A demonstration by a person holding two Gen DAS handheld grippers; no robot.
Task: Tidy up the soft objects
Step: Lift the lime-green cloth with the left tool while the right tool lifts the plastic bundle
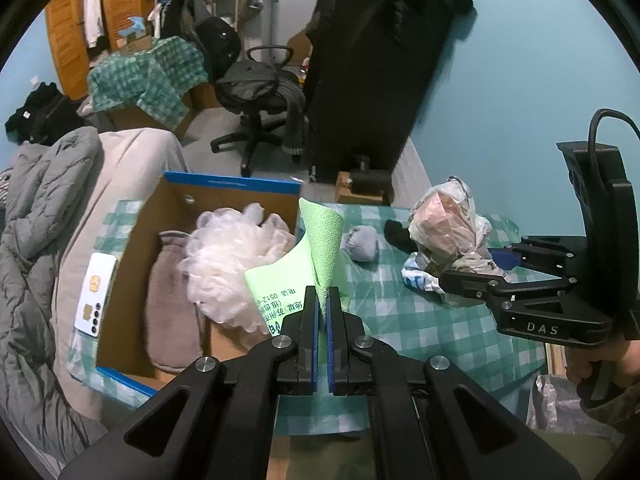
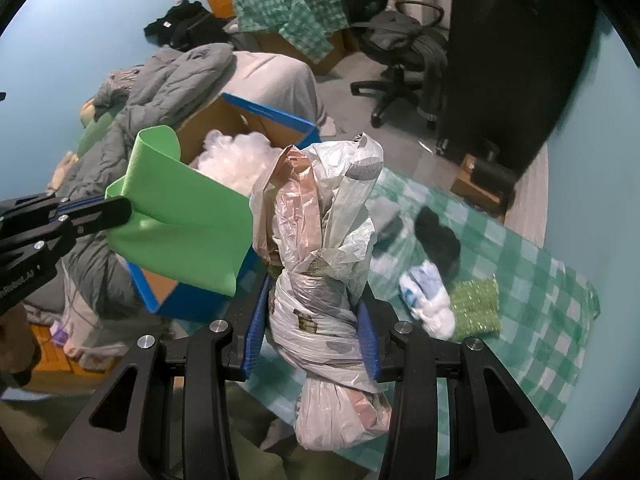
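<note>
My left gripper (image 1: 322,300) is shut on a light green cloth (image 1: 320,240) and holds it above the right edge of a blue-rimmed cardboard box (image 1: 232,182). The cloth (image 2: 180,220) and the left gripper (image 2: 120,210) also show in the right wrist view. The box holds a white mesh puff (image 1: 228,264) and a beige plush piece (image 1: 172,300). My right gripper (image 2: 314,312) is shut on a knotted bundle of plastic bags (image 2: 320,240), lifted above the checked table; it also shows in the left wrist view (image 1: 448,224).
On the green checked tablecloth (image 1: 420,320) lie a grey sock ball (image 1: 362,244), a black sock (image 2: 438,240), a white and blue cloth (image 2: 426,298) and a green sponge pad (image 2: 478,306). A phone (image 1: 96,294) lies left of the box. Grey jacket (image 1: 36,216) at left.
</note>
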